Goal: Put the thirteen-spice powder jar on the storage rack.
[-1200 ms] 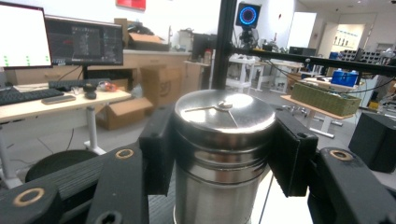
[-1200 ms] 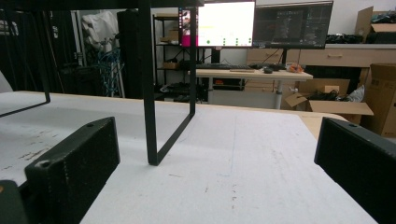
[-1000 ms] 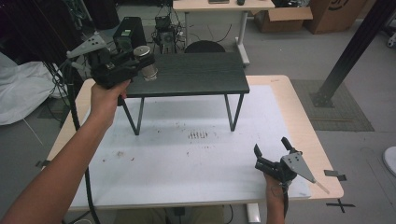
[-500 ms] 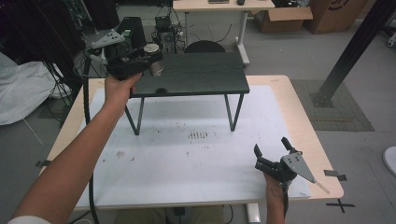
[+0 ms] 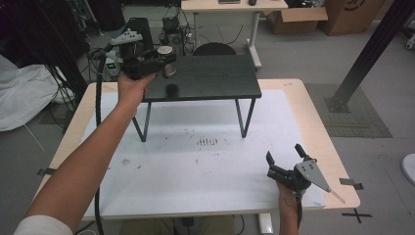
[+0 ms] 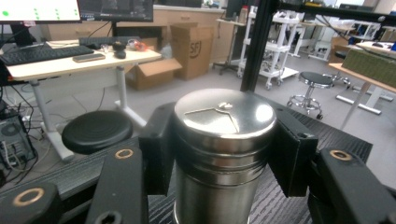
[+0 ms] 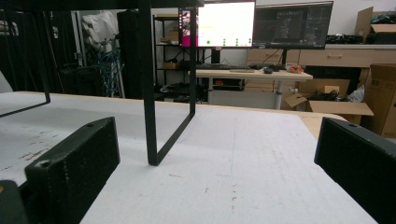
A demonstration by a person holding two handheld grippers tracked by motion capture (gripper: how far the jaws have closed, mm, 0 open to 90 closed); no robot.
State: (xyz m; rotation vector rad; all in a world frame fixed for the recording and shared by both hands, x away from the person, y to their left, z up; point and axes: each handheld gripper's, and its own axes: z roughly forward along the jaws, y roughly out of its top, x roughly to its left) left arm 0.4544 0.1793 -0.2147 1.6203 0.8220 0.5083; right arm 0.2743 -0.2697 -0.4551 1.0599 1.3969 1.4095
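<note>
1. We see the left hand-held gripper [image 5: 164, 59] clamped on a shiny cylindrical metal shaker with a flat lid [image 6: 223, 140]; its black pads press the tin's sides at 9 and 3 o'clock in the left gripper view.
2. In the high view the metal shaker [image 5: 168, 54] sits at about 11 o'clock of the scene, over the far left corner of the dark slatted raised shelf on thin black legs [image 5: 210, 81]. Whether its base touches the slats we cannot tell.
3. The shelf stands on the white-topped surface with a pale wooden rim [image 5: 205, 171].
4. The right hand-held gripper [image 5: 286, 161] rests at 5 o'clock on that surface, jaws spread wide with nothing between them.
5. In the right gripper view a black shelf leg [image 7: 149, 93] stands between that gripper and the far edge.
6. Around us: a round black stool [image 6: 97, 131] behind the shelf at 12 o'clock and cardboard boxes [image 5: 298, 19] at 1 o'clock.
7. Compared with a second ago, the left gripper and shaker have shifted rightward over the shelf corner; the right gripper has kept its place.
</note>
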